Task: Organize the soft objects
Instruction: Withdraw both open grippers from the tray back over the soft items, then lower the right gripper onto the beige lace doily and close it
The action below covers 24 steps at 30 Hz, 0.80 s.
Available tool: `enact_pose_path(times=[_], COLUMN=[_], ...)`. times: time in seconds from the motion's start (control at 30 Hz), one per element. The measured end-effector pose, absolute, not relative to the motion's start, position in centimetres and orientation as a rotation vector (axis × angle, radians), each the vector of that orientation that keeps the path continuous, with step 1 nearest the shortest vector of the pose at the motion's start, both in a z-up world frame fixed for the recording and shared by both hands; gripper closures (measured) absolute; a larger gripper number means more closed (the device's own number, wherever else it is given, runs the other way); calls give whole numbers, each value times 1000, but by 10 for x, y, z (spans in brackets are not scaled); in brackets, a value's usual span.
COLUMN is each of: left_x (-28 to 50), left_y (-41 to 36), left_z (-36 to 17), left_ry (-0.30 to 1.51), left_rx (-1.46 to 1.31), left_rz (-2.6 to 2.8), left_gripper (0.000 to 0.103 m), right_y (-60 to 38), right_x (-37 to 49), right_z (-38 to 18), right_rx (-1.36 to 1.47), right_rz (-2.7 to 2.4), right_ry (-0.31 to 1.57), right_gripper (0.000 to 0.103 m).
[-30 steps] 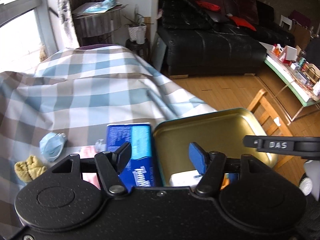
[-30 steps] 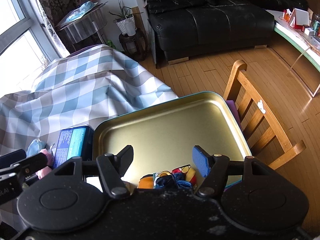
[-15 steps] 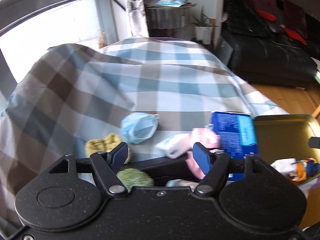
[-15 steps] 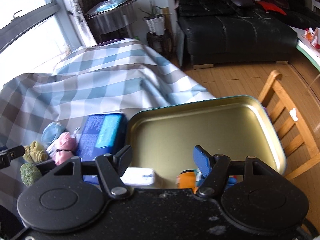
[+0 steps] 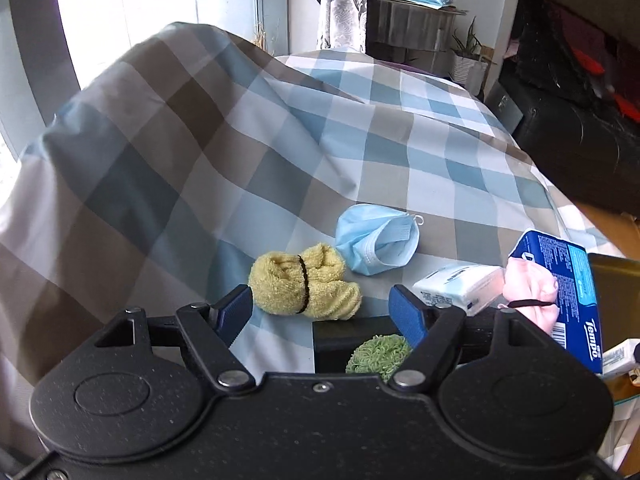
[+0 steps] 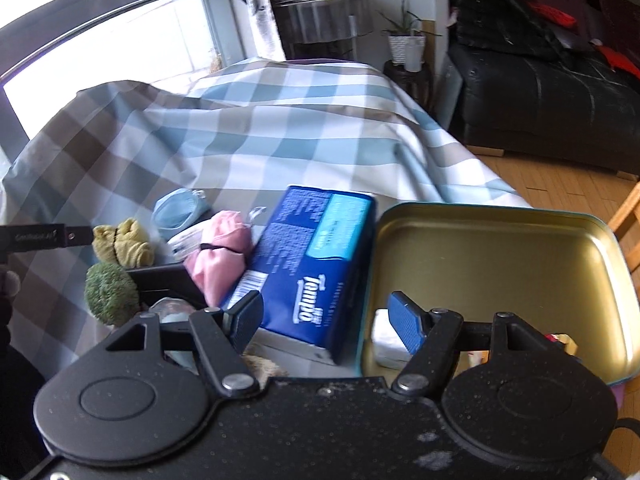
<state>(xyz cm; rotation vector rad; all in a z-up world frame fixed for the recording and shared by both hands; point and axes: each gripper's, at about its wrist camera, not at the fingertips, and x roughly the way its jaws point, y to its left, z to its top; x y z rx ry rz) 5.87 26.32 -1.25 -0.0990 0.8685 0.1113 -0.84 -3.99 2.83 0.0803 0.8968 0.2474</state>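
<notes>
On the checked cloth lie a yellow rolled towel (image 5: 306, 280) (image 6: 124, 242), a blue face mask (image 5: 376, 244) (image 6: 176, 210), a pink rolled cloth (image 5: 528, 290) (image 6: 220, 256), a small white tissue pack (image 5: 456, 286), a green scrub ball (image 5: 378, 354) (image 6: 110, 292) and a blue Tempo tissue pack (image 6: 316, 256) (image 5: 572, 288). My left gripper (image 5: 322, 312) is open and empty, just in front of the yellow towel. My right gripper (image 6: 326, 318) is open and empty, over the Tempo pack's near end and the gold tin tray (image 6: 520, 248), which holds a white pack (image 6: 384, 338).
A black box (image 5: 340, 340) sits under the green ball. A black sofa (image 6: 552, 96) and a small plant stand (image 6: 408, 72) are beyond the table. A wooden chair (image 6: 628, 212) stands right of the tray. A window (image 5: 160, 12) is at far left.
Both grippers have swung left, away from the tray toward the loose soft objects. The left one now faces the yellow towel and mask; both stayed open and empty.
</notes>
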Motion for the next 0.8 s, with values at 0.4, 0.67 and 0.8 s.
enact_pose_path(times=[0.4,0.67,0.8], left_x=[45,54,60], left_y=[229,221,230], left_z=[-27,-40,-46], left_ry=[820,900,935], left_rx=[91,126,58], left_rz=[-12,-76,-88], left_gripper=[26,22,20], right_y=[-9,12,31], right_x=[0,-4,-6], right_z=[16,19,11], right_rx=[34,-13,-94], right_rz=[302,373,376], right_ry=[900,863,867], right_gripper=[32,31,31])
